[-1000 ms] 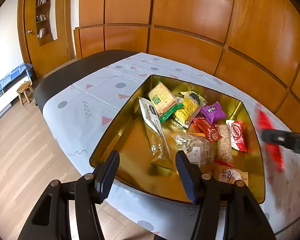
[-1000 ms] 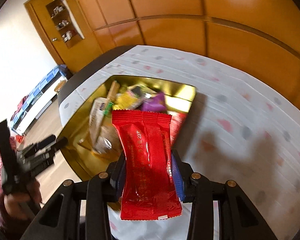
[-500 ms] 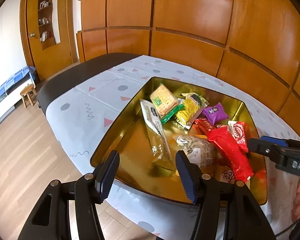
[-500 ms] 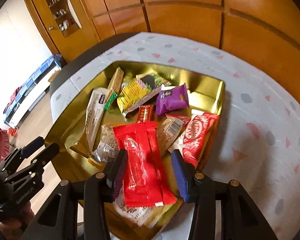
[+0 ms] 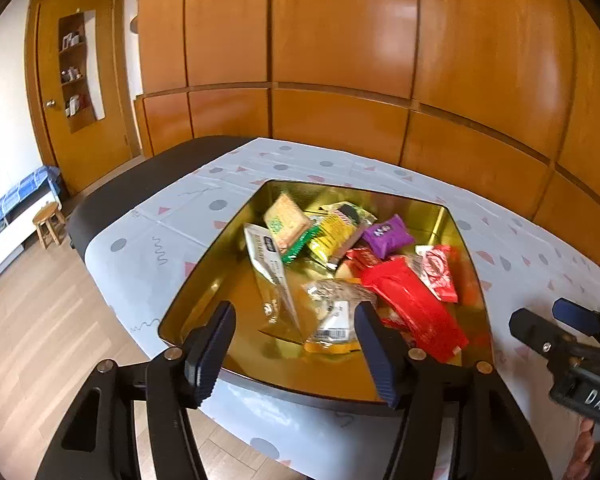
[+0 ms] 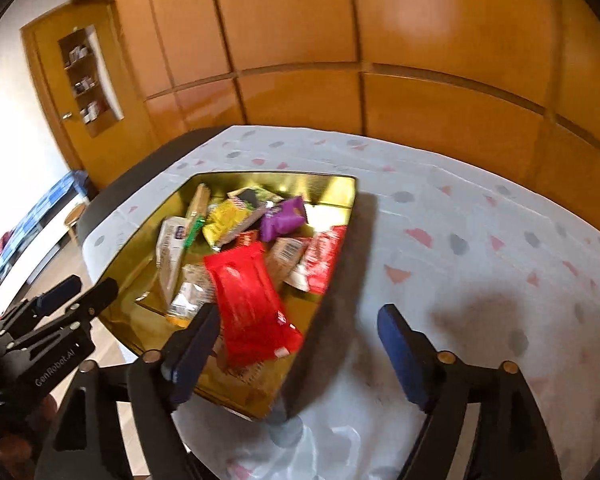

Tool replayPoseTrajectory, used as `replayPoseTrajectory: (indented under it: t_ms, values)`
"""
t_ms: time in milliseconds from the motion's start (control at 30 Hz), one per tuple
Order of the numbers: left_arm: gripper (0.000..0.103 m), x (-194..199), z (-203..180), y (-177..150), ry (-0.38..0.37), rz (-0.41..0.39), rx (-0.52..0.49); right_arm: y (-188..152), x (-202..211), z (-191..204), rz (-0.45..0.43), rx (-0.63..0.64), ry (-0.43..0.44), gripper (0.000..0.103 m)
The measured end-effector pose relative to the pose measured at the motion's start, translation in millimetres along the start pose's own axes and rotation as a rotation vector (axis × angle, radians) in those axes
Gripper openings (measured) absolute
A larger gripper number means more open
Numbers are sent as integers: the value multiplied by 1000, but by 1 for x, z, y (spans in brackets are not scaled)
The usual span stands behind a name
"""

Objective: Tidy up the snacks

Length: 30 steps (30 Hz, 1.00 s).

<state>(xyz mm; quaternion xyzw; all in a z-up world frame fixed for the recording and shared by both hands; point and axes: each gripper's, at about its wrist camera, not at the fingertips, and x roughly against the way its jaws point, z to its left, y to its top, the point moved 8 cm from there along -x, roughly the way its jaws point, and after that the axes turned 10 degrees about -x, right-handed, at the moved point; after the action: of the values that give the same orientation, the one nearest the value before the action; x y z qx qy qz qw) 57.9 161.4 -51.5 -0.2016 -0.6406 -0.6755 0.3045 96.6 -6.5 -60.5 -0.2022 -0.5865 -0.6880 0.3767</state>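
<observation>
Red long packet (image 6: 249, 300) lies on the snack heap at the near end of the gold tray (image 6: 342, 184), so the drop-off step looks done. Right gripper (image 6: 298, 346) jaws have just been opening, now wide, nothing between the pads, over the tray's near right edge and the tablecloth (image 6: 480, 248). Left gripper (image 5: 294, 354) jaws have just been opening too, wide and empty, above the tray's near rim. Next move, probably: find any snack off the tray; none visible on the cloth. Farther in: purple packet (image 5: 386, 232), yellow packet (image 5: 332, 236).

Mirror-glossy gold metal tray (image 5: 466, 240), shiny red plastic wrapper (image 6: 248, 296), polished wood panelling (image 5: 340, 40).
</observation>
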Motion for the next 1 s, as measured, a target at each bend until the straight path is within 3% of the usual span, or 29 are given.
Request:
replayPoseTrajectory:
  t_ms: [300, 500, 1000]
  values:
    - [66, 8, -14, -1, -7, -10, -16, -17, 17, -11, -62, 17, -66, 86]
    - [66, 9, -7, -2, 34, -12, -10, -18, 22, -7, -86, 36, -70, 88]
    - [66, 9, -3, -2, 58, -14, -9, -22, 22, -4, -86, 52, -74, 89]
